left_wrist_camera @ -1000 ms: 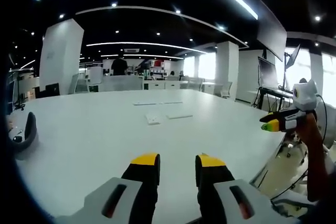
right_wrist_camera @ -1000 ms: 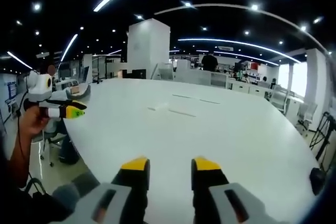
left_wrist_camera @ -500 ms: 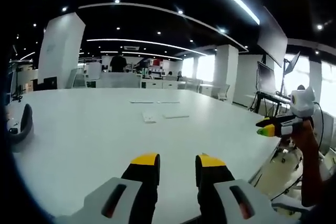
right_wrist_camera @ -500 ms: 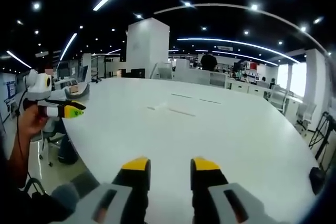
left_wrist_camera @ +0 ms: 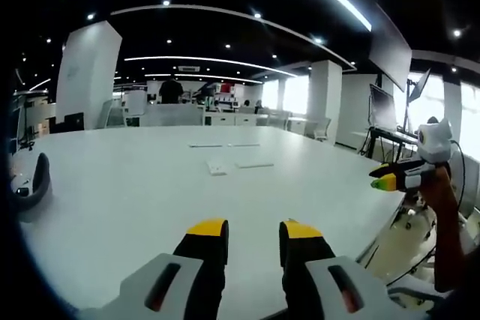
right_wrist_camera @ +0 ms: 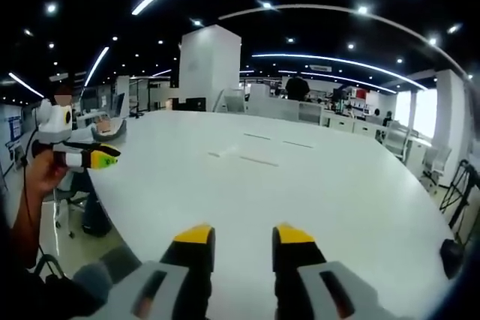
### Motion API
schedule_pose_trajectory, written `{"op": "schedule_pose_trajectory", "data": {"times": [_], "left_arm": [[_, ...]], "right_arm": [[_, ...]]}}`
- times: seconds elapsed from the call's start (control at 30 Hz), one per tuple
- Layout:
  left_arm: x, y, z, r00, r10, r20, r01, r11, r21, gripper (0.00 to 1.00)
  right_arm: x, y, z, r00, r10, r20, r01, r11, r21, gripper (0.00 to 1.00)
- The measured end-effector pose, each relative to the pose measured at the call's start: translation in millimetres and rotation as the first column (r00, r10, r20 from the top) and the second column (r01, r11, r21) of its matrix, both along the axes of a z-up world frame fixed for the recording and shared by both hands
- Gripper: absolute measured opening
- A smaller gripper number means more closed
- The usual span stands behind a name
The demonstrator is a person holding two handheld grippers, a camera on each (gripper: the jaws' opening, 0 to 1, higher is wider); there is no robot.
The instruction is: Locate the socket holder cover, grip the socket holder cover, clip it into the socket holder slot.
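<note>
Large white table [left_wrist_camera: 112, 207] spans both views, with small flat white pieces, presumably socket holder cover [left_wrist_camera: 217, 167] and socket holder [left_wrist_camera: 255, 164], lying mid-table, well apart from both grippers. Left gripper [left_wrist_camera: 253, 231]: jaws parted, empty; pieces at 12 o'clock, long axes differing. Right gripper [right_wrist_camera: 240, 235]: jaws parted, empty; pieces toward 12 o'clock; neither hand clearly nearer.

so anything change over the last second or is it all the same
Nothing taken hold of or let go. Both yellow-tipped grippers, left and right, stay open and empty above the large white table; the small flat white parts lie where they were. Only the views sway slightly.
</note>
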State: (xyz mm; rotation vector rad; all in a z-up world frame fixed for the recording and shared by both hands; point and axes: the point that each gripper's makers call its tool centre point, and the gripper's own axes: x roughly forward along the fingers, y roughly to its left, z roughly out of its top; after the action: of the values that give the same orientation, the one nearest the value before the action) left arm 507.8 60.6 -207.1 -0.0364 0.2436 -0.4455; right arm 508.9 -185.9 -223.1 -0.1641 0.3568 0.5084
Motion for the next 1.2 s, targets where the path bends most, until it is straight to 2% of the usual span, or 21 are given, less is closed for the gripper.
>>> {"op": "schedule_pose_trajectory", "data": {"times": [0.3,0.53,0.7,0.83,1.0,1.2], "left_arm": [[-7.6,-7.0,-1.9,1.000,0.006,0.007,-0.006,1.000,0.011,0.28],[-0.4,-2.6,0.1,1.000,0.004,0.003,-0.005,1.000,0.012,0.28],[-4.3,-6.7,-1.5,1.000,0.002,0.003,-0.002,1.000,0.014,0.28],[5.8,2.8,3.5,1.000,0.003,0.002,-0.003,1.000,0.019,0.28],[8.8,7.1,7.1,1.000,0.000,0.009,0.000,1.000,0.023,0.27],[3.0,3.5,0.8,1.000,-0.002,-0.002,0.002,1.000,0.020,0.28]], "right_arm": [[-0.2,1.0,-3.1,1.000,-0.001,-0.007,0.001,1.000,0.005,0.32],[0.4,1.2,-2.0,1.000,-0.003,-0.003,0.003,1.000,0.009,0.32],[0.8,-0.5,-1.3,1.000,-0.008,-0.001,0.008,1.000,0.006,0.32],[0.4,-0.6,-0.6,1.000,-0.007,0.001,0.007,1.000,0.005,0.32],[0.0,1.3,-0.2,1.000,-0.002,-0.001,0.002,1.000,0.007,0.32],[0.1,3.0,-0.3,1.000,0.000,-0.004,0.000,1.000,0.006,0.32]]}}
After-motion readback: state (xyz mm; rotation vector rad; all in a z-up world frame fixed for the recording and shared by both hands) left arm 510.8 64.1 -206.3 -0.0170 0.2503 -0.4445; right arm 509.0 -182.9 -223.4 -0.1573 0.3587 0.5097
